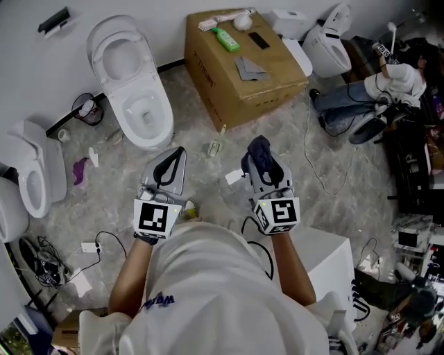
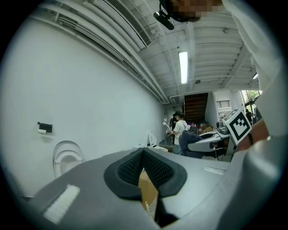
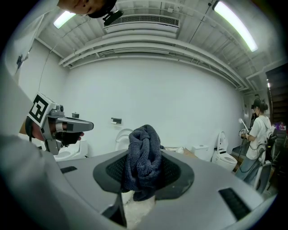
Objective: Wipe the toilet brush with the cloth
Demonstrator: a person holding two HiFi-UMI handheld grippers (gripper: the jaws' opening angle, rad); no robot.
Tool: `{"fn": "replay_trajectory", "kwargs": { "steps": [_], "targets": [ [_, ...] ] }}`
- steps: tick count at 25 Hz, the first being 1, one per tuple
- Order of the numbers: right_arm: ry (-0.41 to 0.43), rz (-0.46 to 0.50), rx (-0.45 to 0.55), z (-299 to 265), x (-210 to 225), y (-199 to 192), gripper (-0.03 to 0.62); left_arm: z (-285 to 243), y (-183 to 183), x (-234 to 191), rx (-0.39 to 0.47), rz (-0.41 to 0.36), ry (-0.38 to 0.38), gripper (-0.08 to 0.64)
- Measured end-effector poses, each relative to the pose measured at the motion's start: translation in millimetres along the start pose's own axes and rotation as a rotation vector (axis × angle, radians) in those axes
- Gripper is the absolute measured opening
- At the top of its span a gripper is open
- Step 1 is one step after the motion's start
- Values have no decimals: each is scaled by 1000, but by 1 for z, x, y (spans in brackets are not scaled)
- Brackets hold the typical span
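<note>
My right gripper is shut on a bunched dark blue cloth, held in front of me above the floor. In the right gripper view the cloth bulges up from between the jaws of that gripper. My left gripper hangs beside it, shut with nothing in it; its pads meet at the tip. A white round-headed thing lies on the cardboard box; I cannot tell whether it is the toilet brush.
A white toilet stands ahead on the left, another toilet at the far left, and more at the back. The box carries a green bottle and a grey rag. Cables cross the floor. A person stands at the back right.
</note>
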State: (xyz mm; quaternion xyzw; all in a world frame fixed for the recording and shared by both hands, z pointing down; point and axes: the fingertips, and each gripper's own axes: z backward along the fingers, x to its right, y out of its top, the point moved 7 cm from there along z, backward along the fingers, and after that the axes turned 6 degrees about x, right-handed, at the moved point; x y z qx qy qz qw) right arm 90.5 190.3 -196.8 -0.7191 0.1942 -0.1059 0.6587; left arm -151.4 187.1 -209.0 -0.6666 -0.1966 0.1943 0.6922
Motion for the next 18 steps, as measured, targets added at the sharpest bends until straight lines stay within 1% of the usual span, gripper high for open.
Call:
{"fn": "replay_trajectory", "kwargs": {
  "steps": [8,10,13,15,18],
  "targets": [
    [45,17,-34,6,-5,-4,146,15,-4,7,-11,20,31,0],
    [64,31,-52,6,-5,-6,146,18,-6,11,-24,27,39,0],
    [83,43,-82,6,-3,-13,145,19,-7,15,-17,42,43,0],
    [85,46,-86,5,-1,-14,145,19,-9,13,-17,55,54,0],
    [73,72,-82,11,9,-11,145,19,-15,15,-26,51,54,0]
  ]
}}
